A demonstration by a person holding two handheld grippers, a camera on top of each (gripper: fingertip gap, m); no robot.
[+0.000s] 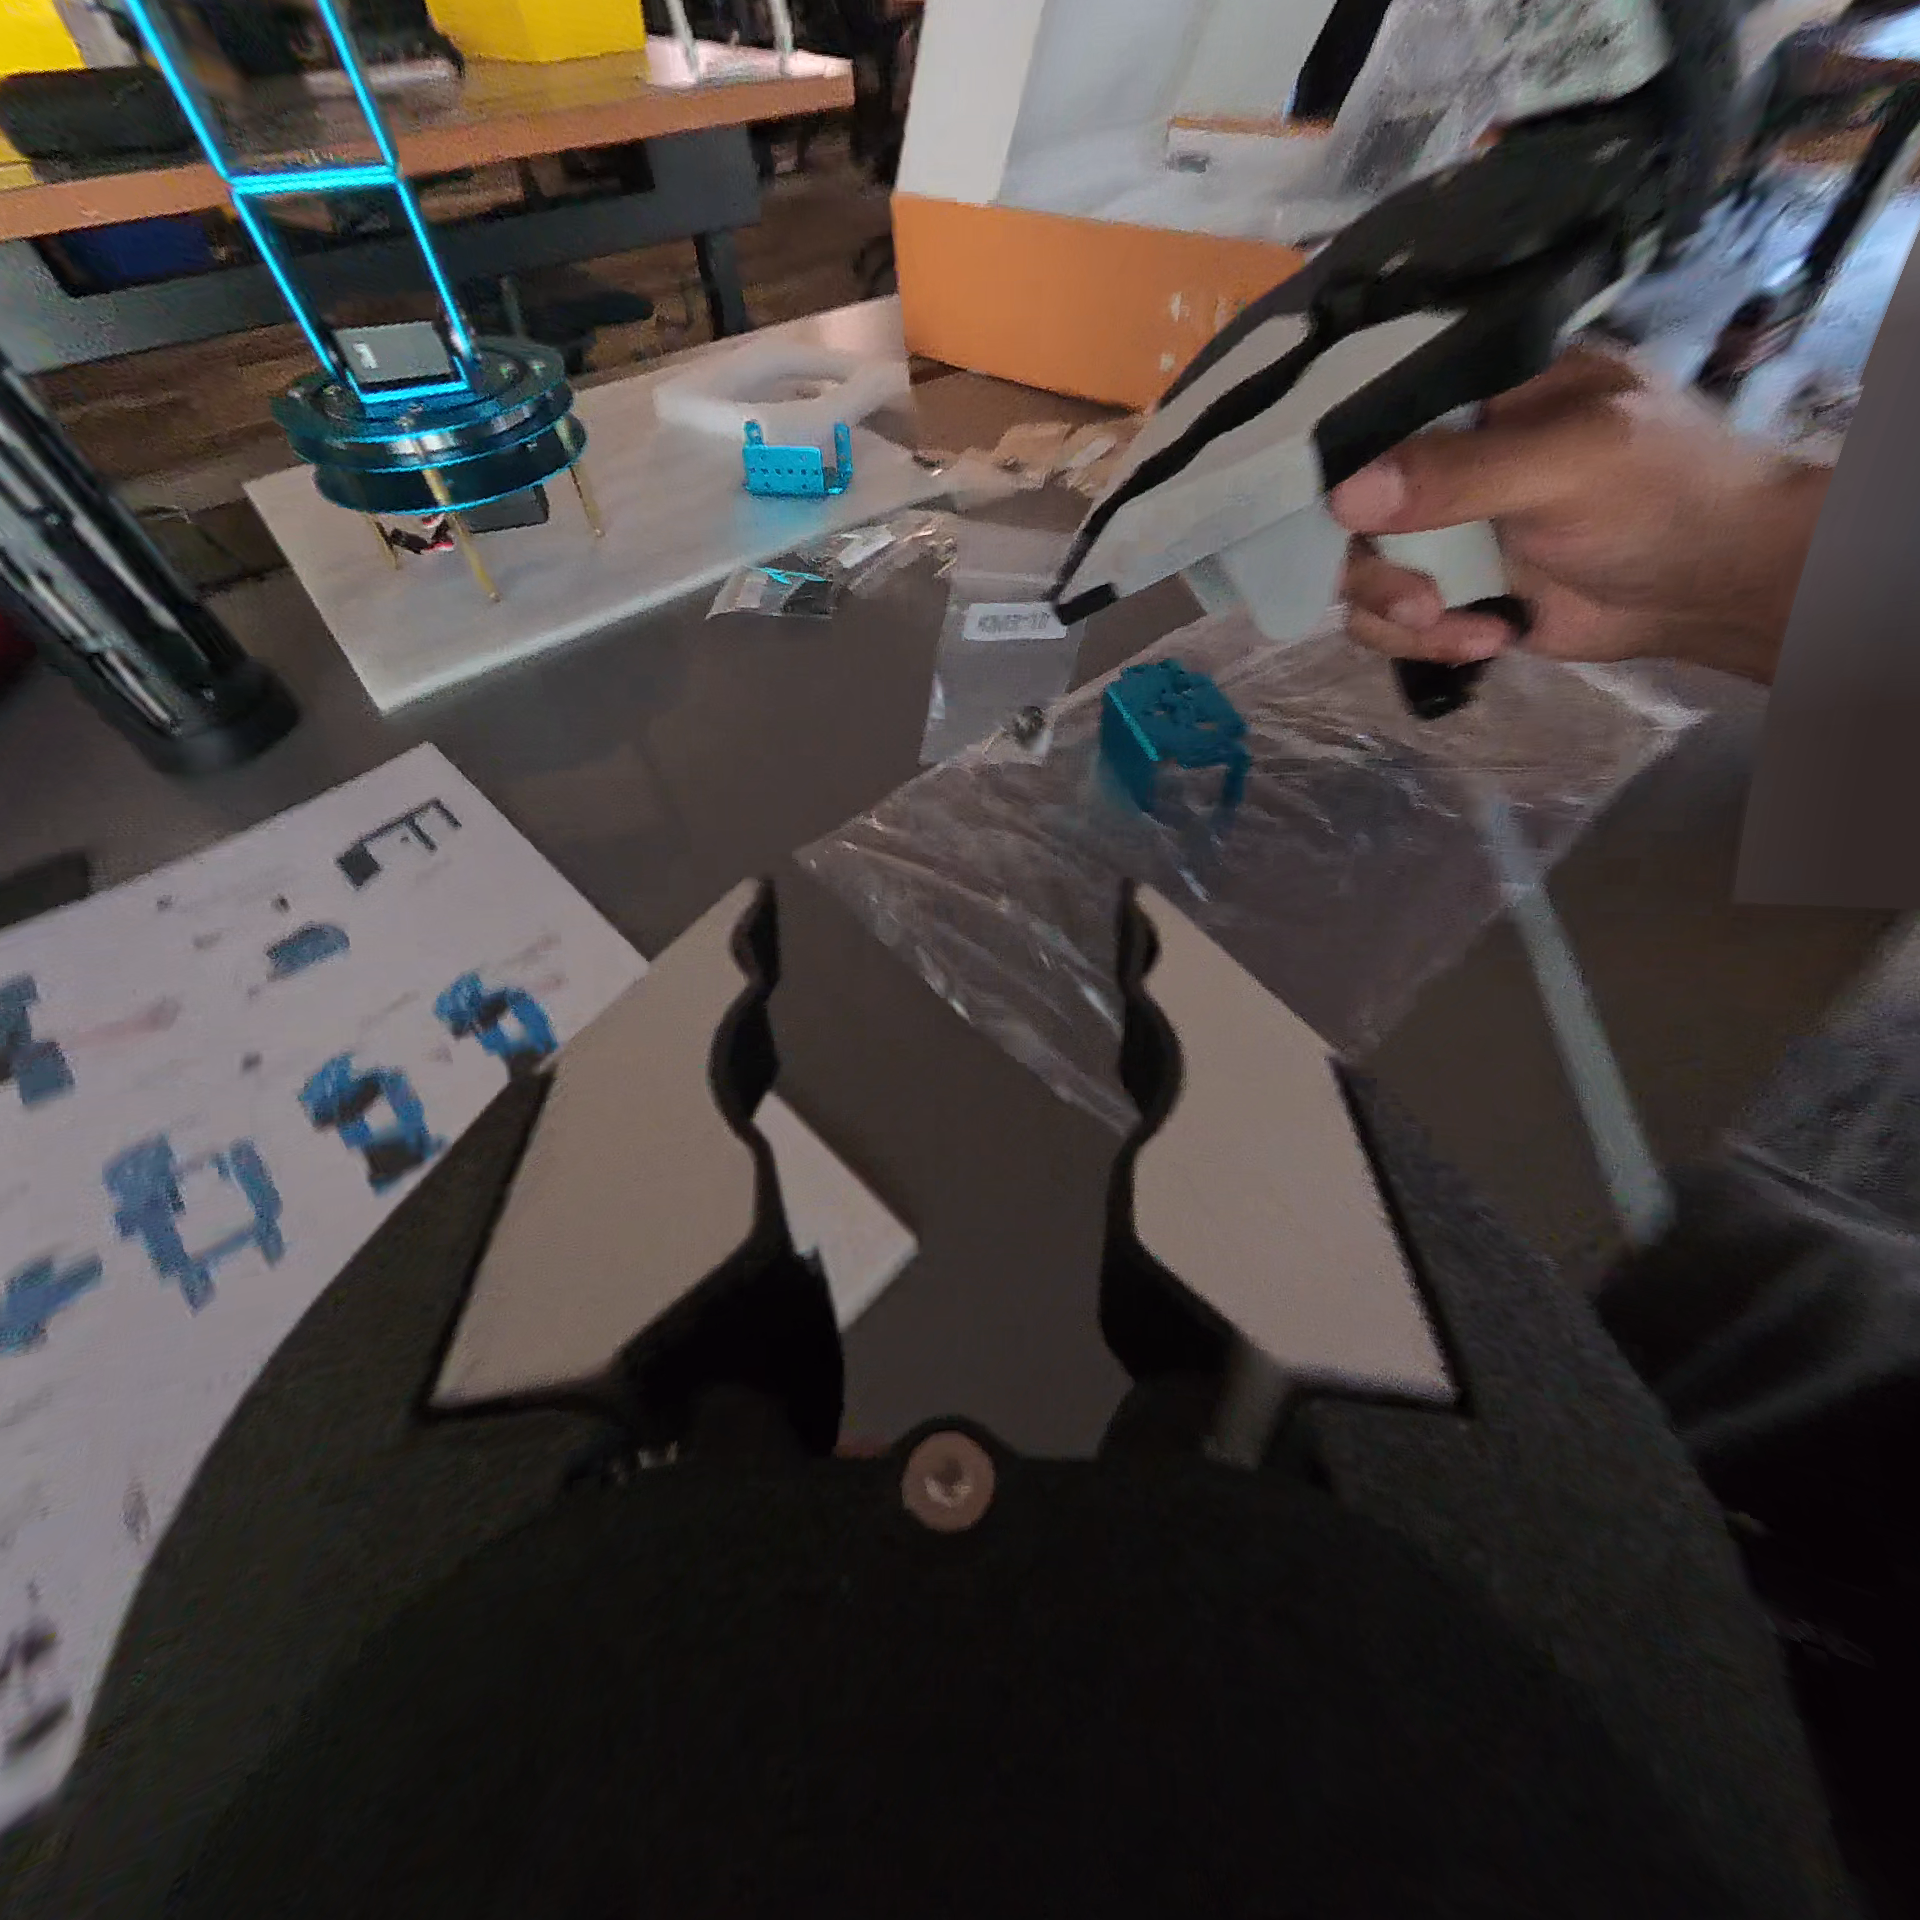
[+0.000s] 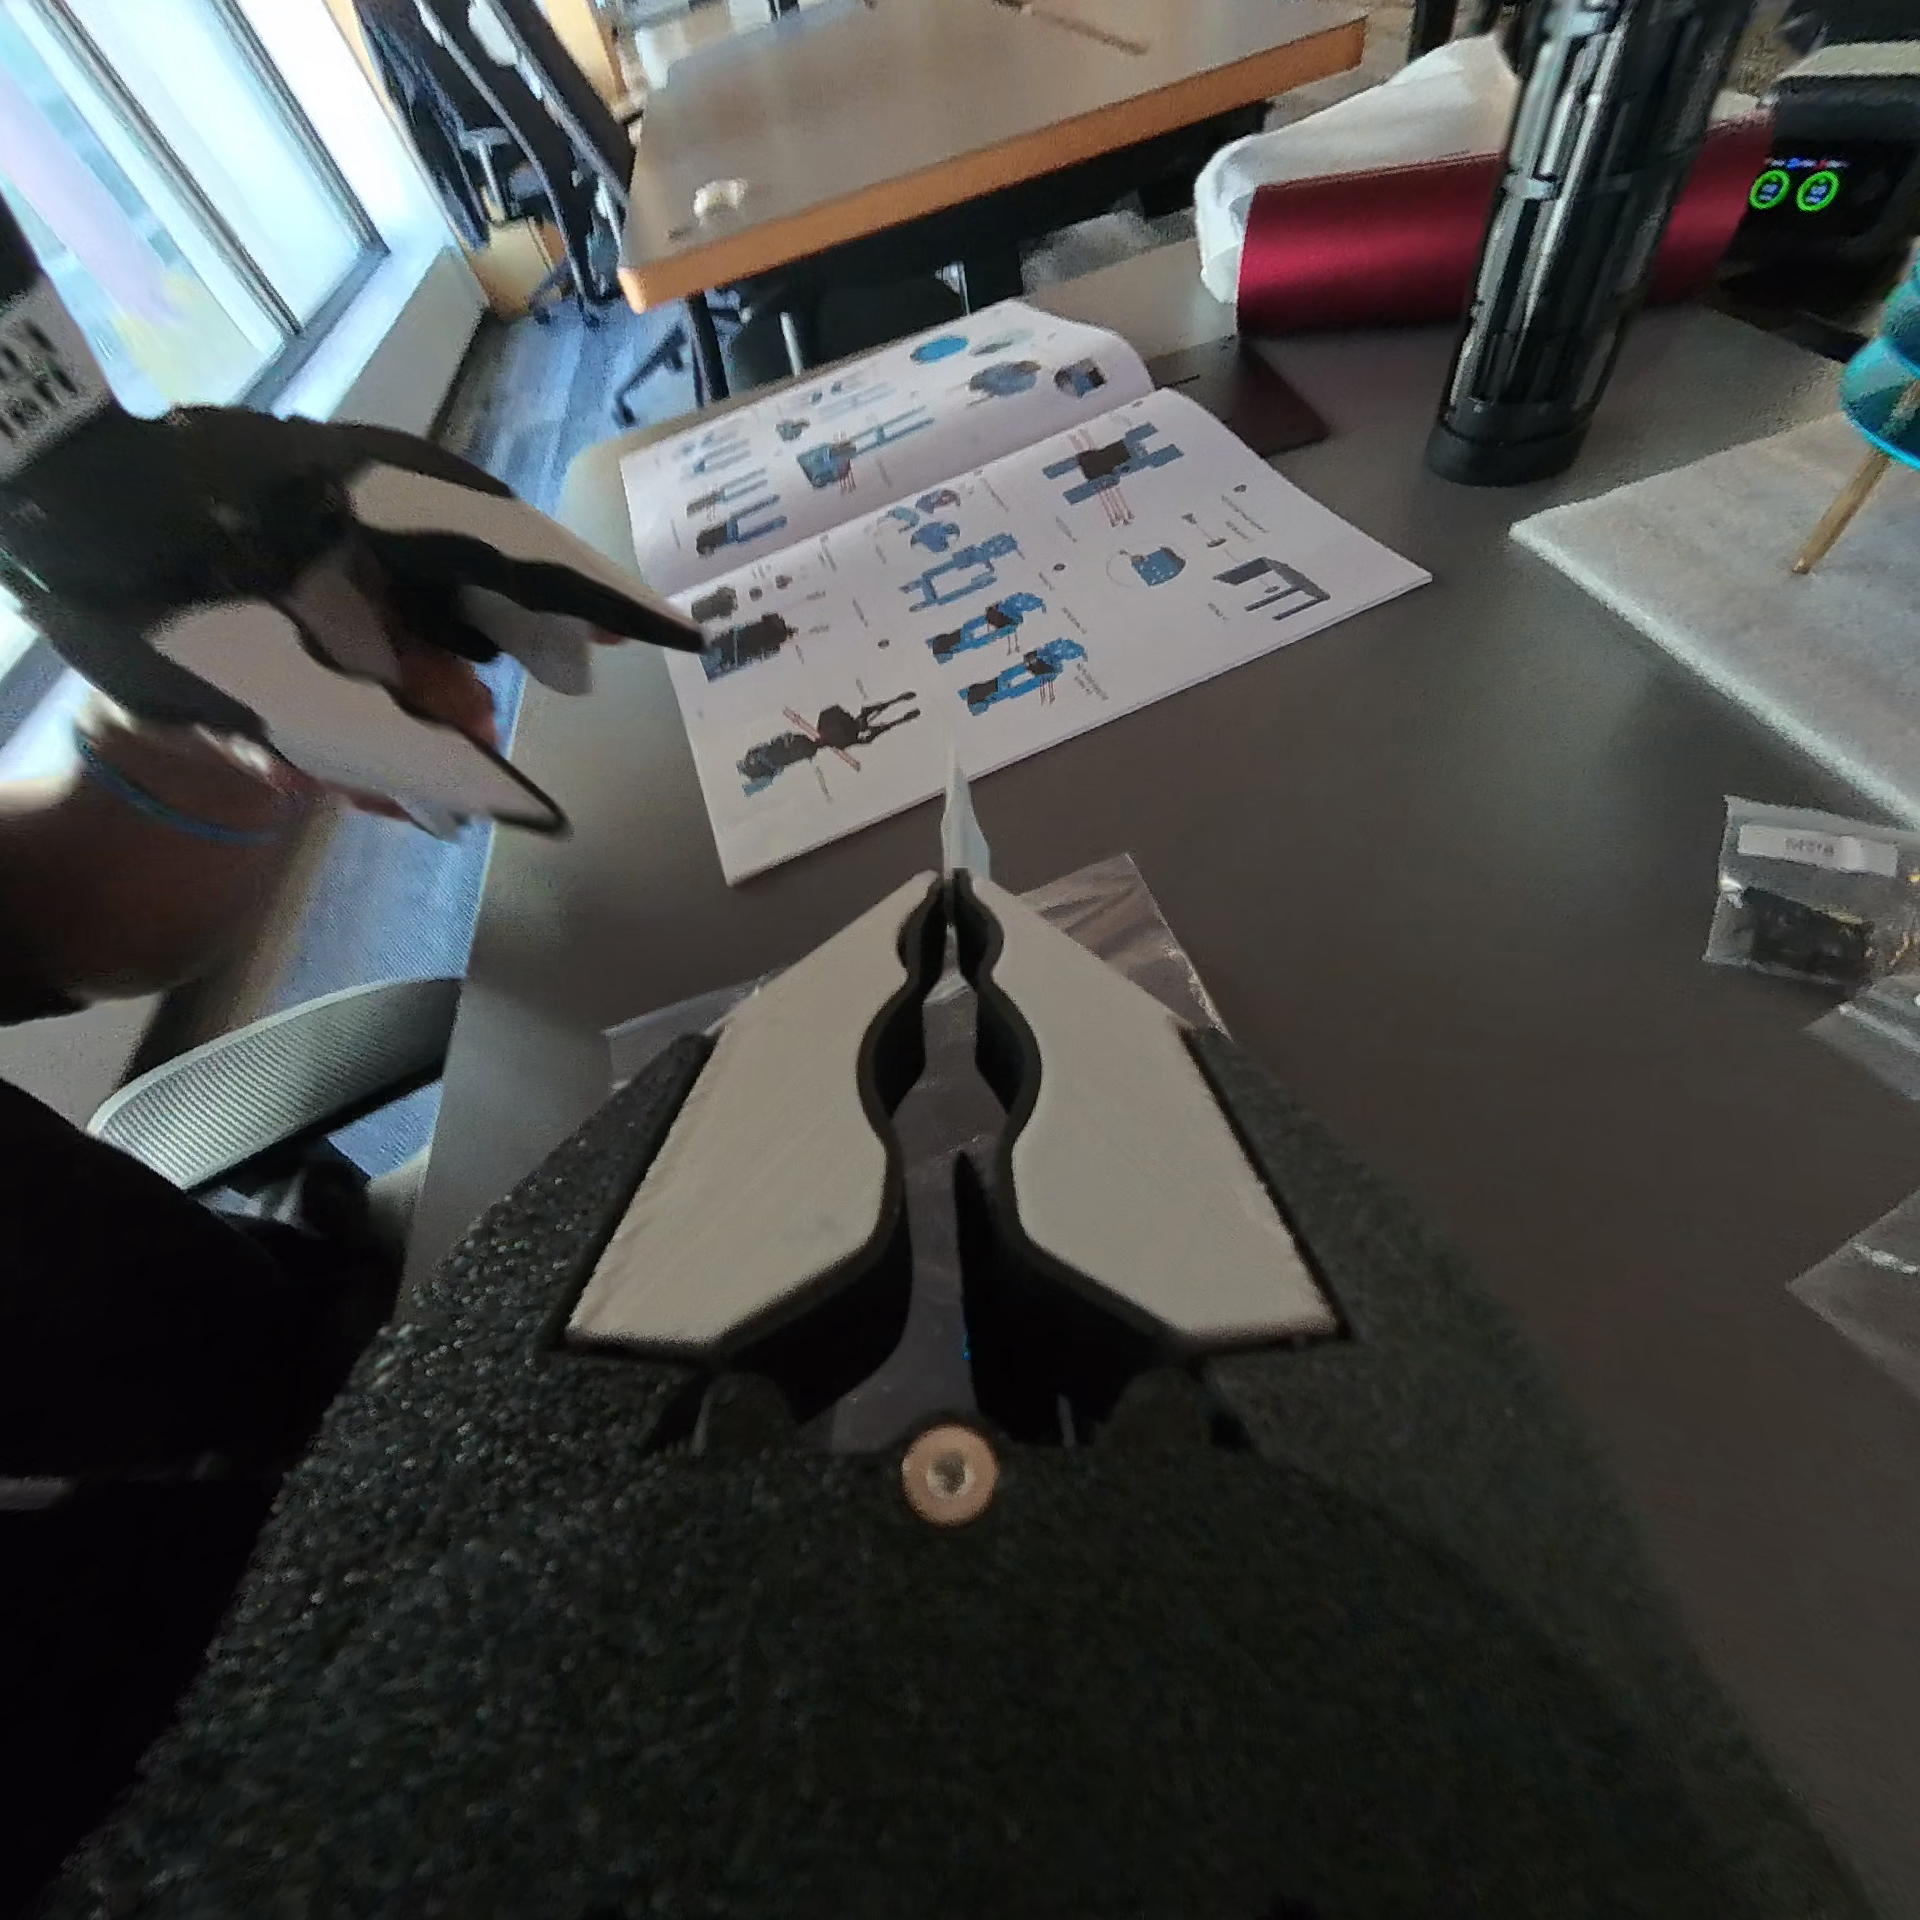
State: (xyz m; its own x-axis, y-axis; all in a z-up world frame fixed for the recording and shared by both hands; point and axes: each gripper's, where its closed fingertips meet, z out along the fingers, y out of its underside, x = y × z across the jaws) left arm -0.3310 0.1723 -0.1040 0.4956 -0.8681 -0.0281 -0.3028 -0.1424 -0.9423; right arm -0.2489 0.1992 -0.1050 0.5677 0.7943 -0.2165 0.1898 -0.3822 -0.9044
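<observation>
Bright window [image 2: 156,208], orange-edged desk [image 2: 935,135]

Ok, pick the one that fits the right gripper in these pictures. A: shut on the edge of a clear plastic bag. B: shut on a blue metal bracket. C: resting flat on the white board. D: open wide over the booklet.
A: the right gripper has its fingers pressed together on a thin edge of the clear plastic bag, which hangs from it with a blue bracket inside.
</observation>
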